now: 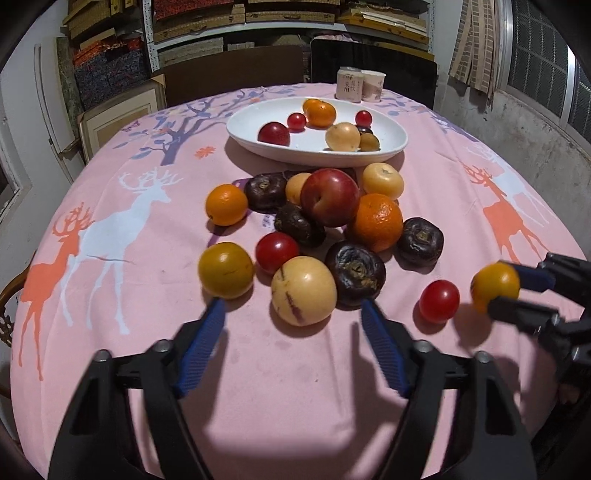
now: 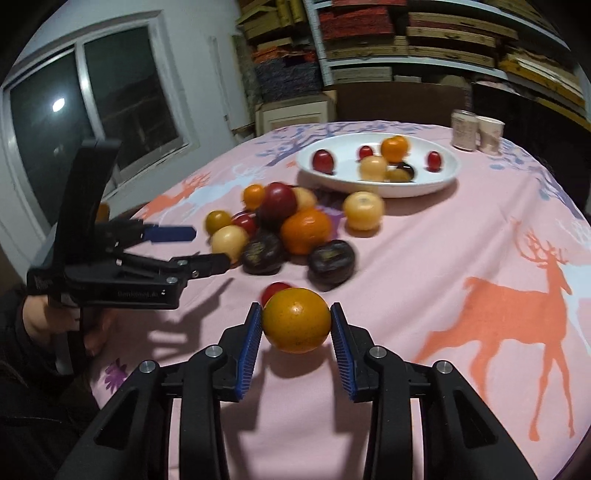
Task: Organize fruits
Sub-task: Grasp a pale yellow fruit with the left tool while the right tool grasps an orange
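A round worktop (image 1: 110, 325) under a pink cloth printed with deer carries a loose heap of fruit (image 1: 325, 221): oranges, pale yellow fruits, red ones and dark wrinkled ones, several partly hidden behind their neighbours, so the full count cannot be told. Beyond the heap stands a white oval dish (image 1: 391, 147) already holding a few fruits, some overlapping; in the right wrist view these are blurred and hard to tell apart. The right tool (image 2: 296, 325) has a yellow-orange fruit (image 2: 296, 320) between its blue pads, which sit at the fruit's sides; whether they press firmly on it cannot be told for certain. A small red fruit (image 2: 275, 288) peeks out from behind it. The left tool (image 1: 293, 314) is released, nothing between its fingers, which point at a pale yellow fruit (image 1: 303, 295) at the near edge of the heap. Two paper cups (image 1: 360, 85) stand behind the dish. Shelves (image 1: 288, 22) of stacked boxes fill the background. A hand (image 2: 37, 317) holding the left tool is cut off at the frame edge.
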`<state>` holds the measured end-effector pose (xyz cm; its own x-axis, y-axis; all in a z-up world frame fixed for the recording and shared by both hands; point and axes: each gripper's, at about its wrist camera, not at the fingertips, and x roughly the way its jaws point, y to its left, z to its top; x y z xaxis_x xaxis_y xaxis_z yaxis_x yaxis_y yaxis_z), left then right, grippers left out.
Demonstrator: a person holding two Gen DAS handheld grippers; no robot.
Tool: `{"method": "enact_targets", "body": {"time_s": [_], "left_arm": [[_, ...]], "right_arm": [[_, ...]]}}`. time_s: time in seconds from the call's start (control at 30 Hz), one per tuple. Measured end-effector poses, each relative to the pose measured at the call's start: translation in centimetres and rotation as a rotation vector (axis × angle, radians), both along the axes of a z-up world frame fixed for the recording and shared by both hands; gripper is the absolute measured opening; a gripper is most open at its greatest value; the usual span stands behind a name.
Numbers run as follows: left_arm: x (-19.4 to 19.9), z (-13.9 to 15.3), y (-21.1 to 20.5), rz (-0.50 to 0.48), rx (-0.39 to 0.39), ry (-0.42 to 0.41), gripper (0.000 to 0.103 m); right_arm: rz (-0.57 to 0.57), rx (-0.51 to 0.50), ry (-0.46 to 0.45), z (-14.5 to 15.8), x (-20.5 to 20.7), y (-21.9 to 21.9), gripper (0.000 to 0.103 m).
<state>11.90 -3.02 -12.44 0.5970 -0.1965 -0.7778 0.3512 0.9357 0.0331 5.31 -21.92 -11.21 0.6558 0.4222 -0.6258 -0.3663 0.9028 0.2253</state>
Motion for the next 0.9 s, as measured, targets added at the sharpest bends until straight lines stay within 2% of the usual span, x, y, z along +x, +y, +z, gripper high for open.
{"method": "enact_targets", "body": {"time_s": [0.03, 0.1, 0.17, 0.3, 0.4, 0.47, 0.5, 0.53, 0.6, 0.73, 0.9], "left_arm": [[0.4, -0.4, -0.2, -0.005, -0.008, 0.024, 0.043], [0.7, -0.6, -0.2, -0.008, -0.026, 0.026, 0.039], [0.8, -0.7, -0.1, -0.008, -0.037, 0.026, 0.038], [1.1, -0.8, 0.2, -0.009, -0.064, 0.044, 0.039], [1.7, -1.0, 0.8, 0.027, -0.084, 0.066, 0.052], [1.8, -1.0, 1.1, 0.027, -0.112, 0.076, 0.050], [1.6, -0.8, 1.1, 0.021, -0.117, 0.067, 0.041], [1.4, -0.7, 1.0, 0.013, -0.115, 0.055, 0.038], [0.9, -0.4, 0.9, 0.008, -0.109, 0.031, 0.038], [-0.2, 0.7, 2.1, 0.021, -0.171, -0.001, 0.038], [-1.7, 2.1, 2.6, 0.011, -0.183, -0.035, 0.038]], "right_arm": [[-0.019, 0.013, 0.011, -0.2, 0.4, -0.7, 0.037], [-0.031, 0.047, 0.046, -1.0, 1.0, -1.7, 0.037], [-0.026, 0.090, 0.060, -0.9, 1.3, -2.3, 0.038], [0.002, 0.092, 0.058, -1.1, 1.2, -2.1, 0.038], [0.009, 0.095, 0.055, -1.1, 1.0, -1.9, 0.038], [0.009, 0.101, 0.051, -1.0, 0.6, -1.9, 0.038], [0.010, 0.103, 0.049, -1.0, 0.4, -2.0, 0.038], [0.011, 0.104, 0.046, -0.9, 0.4, -2.0, 0.038], [0.010, 0.104, 0.041, -0.9, 0.3, -2.0, 0.038], [0.007, 0.108, 0.041, -0.9, 0.3, -2.1, 0.038], [-0.001, 0.107, 0.040, -0.8, 0.4, -2.2, 0.038]]}}
